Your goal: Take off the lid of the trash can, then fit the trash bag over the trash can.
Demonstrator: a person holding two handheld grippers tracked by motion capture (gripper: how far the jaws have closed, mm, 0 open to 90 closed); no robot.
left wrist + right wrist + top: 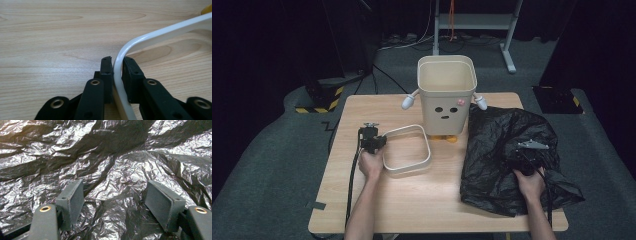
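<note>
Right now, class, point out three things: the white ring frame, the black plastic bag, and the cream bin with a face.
white ring frame (408,169), high view, near rail.
black plastic bag (497,135), high view, crumpled top.
cream bin (447,107), high view, front wall.

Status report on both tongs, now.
Left tongs clamped on white rim ring. Right tongs open over black bag. Bin upright behind, nothing blocking.
</note>
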